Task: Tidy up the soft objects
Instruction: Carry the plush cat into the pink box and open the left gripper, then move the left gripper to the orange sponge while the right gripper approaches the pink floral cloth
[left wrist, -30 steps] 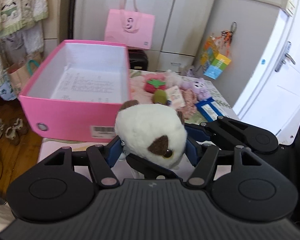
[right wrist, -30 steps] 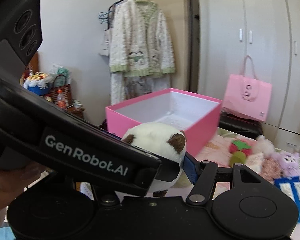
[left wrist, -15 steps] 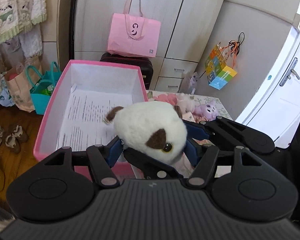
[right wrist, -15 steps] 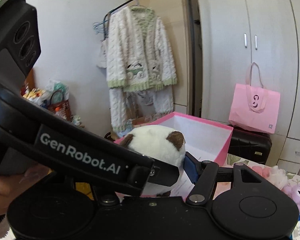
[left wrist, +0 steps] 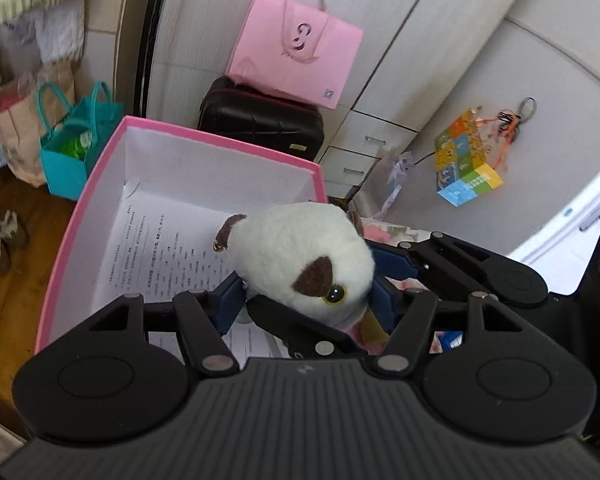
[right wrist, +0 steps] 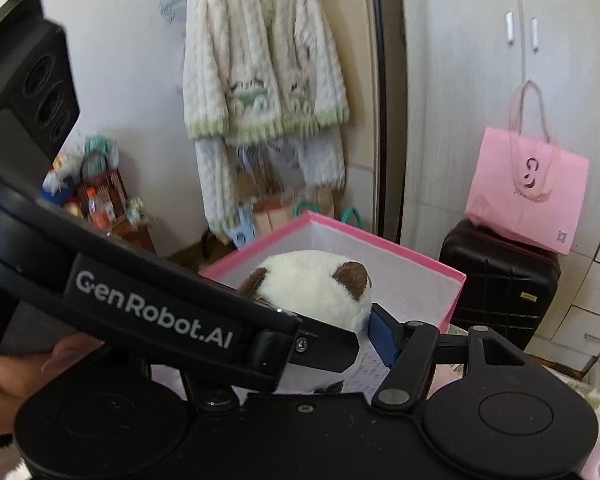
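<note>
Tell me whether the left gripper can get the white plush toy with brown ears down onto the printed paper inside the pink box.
Probably yes. The left gripper holds the white plush toy above the open pink cardboard box; only printed paper lies below, with no lid visible.

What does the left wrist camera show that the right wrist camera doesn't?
Only the left view shows the printed sheet lying in the box, the plush's eye, the teal bag and the colourful cube. Only the right view shows the hanging cardigan and a hand. Both show the white plush toy, held over the pink box, the pink tote and the black case.
</note>
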A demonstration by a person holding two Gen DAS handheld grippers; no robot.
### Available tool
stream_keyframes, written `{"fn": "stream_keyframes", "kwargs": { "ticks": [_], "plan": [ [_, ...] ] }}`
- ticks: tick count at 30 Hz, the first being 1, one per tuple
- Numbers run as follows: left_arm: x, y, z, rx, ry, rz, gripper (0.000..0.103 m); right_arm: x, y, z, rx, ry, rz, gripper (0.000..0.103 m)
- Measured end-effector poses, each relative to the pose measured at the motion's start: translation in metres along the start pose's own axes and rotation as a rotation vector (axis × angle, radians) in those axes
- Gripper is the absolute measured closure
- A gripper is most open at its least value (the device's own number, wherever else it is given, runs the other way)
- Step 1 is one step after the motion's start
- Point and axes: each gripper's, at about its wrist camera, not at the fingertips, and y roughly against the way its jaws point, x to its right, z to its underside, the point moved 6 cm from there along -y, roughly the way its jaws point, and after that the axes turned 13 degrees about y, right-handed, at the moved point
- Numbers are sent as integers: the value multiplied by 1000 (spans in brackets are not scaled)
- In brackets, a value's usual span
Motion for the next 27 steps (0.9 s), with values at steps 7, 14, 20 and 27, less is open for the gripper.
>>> {"fn": "stream_keyframes", "kwargs": {
  "ticks": [7,14,20,27],
  "plan": [
    [-16,-48,-7,-32,99,-14,39,22,-42,13,-91,87,-45,33],
    [-29,-60,-18,-14,157,-31,39,28,-63,10,-113,149,-70,32],
    [-38,-77,-17,-17,237,-37,39,32,-76,14,-145,194,-57,32],
    [-40,-57,-13,73,163,-102,30,39,-57,16,-89,161,-49,24]
  ]
}}
